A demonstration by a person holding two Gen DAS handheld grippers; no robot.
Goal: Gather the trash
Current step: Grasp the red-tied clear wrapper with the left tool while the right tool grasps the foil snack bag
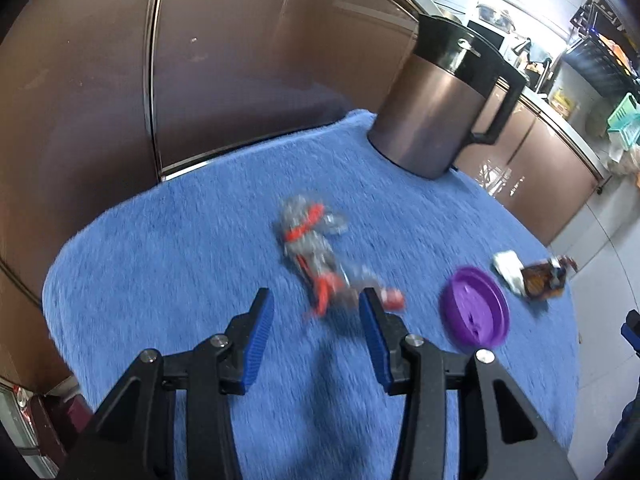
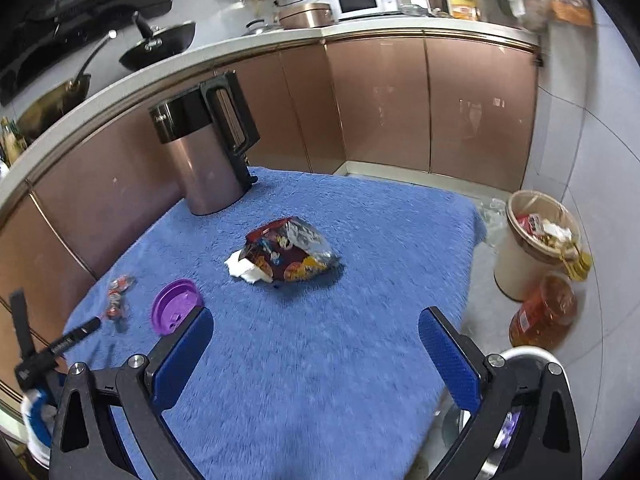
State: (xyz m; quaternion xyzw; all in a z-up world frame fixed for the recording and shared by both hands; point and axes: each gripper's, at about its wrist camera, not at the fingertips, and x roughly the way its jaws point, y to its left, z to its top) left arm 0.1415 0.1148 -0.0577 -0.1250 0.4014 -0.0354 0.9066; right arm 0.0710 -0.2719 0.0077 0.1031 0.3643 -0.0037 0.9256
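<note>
A crumpled grey and red wrapper (image 1: pixel 316 254) lies on the blue cloth (image 1: pixel 180 260), just ahead of my open, empty left gripper (image 1: pixel 316 316); it also shows in the right wrist view (image 2: pixel 117 298). A purple lid (image 1: pixel 474 312) lies to its right, and shows in the right wrist view (image 2: pixel 176 306). A snack bag (image 2: pixel 290 254) rests on a white tissue (image 2: pixel 244 268) at the cloth's middle, well ahead of my open, empty right gripper (image 2: pixel 316 334). The bag (image 1: pixel 546 278) and tissue (image 1: pixel 508 270) show far right in the left wrist view.
A metal kettle (image 2: pixel 208 148) with a black handle stands at the cloth's back. A bin (image 2: pixel 536 240) holding trash stands on the floor to the right, with an orange bottle (image 2: pixel 544 314) beside it. Brown cabinets (image 2: pixel 400 108) and a counter run behind.
</note>
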